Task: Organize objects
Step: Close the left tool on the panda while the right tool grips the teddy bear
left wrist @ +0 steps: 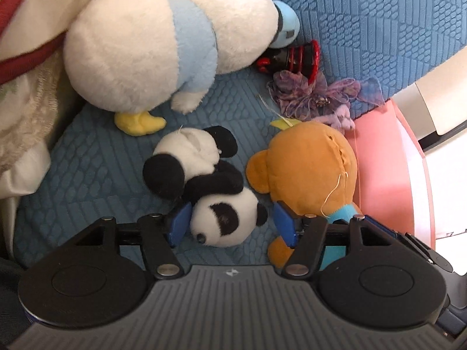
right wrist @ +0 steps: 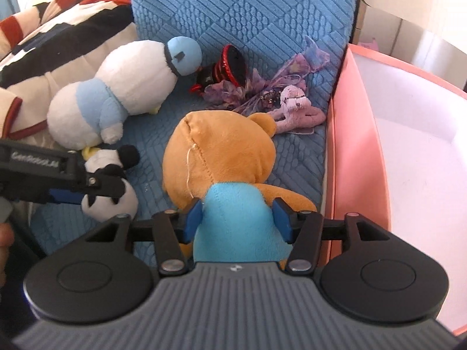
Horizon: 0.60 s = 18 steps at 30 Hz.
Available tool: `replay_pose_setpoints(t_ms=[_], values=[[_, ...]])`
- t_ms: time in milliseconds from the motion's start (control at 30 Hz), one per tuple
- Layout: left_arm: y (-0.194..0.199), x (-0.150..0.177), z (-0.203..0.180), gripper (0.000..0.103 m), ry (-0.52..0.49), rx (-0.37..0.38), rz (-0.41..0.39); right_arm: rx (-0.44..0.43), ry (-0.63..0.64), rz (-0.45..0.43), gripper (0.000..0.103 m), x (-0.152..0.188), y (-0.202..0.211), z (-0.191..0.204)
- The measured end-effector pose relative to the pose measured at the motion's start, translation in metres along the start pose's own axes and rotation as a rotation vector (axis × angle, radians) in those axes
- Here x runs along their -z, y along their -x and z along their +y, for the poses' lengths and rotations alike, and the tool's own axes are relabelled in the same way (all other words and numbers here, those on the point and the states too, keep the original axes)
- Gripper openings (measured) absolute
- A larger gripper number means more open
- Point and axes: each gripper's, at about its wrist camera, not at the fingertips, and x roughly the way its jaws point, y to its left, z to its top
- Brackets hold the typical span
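Left wrist view: the left tool [left wrist: 232, 223] points down at a blue quilted cushion [left wrist: 87, 175], and its blue pads stand on either side of the head of a small panda plush [left wrist: 224, 218]. The left pad lies against the head; the right pad stands clear of it, so the tool is open around the panda and has no grip on it. Just right of the tool lies an orange bear plush [left wrist: 306, 169]. Ahead of the tool lie a large white-and-blue penguin plush [left wrist: 146, 52], a red-and-black item [left wrist: 297, 55] and a bundle of purple fabric [left wrist: 315, 93]. To the far right stands a pink bin [left wrist: 388, 169]. Right wrist view: the right tool [right wrist: 238, 218] has its pads on both sides of the bear's [right wrist: 221, 151] blue torso; the pads appear to press the plush, which is judged a grip on the bear. The left tool [right wrist: 96, 189] shows to the left, at the panda [right wrist: 113, 192]. A small pink plush [right wrist: 297, 110] lies ahead, near the purple fabric [right wrist: 262, 87]. The bin [right wrist: 359, 145] is directly to the right, and its visible interior holds nothing. Task status: judged to be at an early stage. No item shows as sorted into the bin; the bear, panda, penguin [right wrist: 116, 87], pink plush and small items all remain on the cushion [right wrist: 248, 14].
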Motion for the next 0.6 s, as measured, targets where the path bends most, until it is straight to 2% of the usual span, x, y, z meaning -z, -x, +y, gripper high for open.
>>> replay_pose_setpoints(t_ms=[67,200,367,433,600], values=[[-0.004,0.000,-0.002,0.068,-0.008,-0.011,0.002,-0.003,0.026,0.004,0.070,0.001,-0.002,0.001],[-0.010,-0.004,-0.004,0.068,-0.002,-0.018,0.004,0.027,0.073,0.029,0.070,0.003,-0.016,0.002],[-0.010,-0.006,-0.002,0.068,0.018,-0.013,-0.012,0.000,0.041,0.053,0.072,-0.003,-0.033,-0.001],[-0.011,-0.006,-0.002,0.069,0.019,-0.017,-0.012,0.000,0.054,0.061,0.071,-0.005,-0.036,0.002],[-0.014,-0.011,-0.002,0.070,0.038,-0.009,-0.027,0.009,0.027,0.047,0.055,-0.008,-0.030,0.002]])
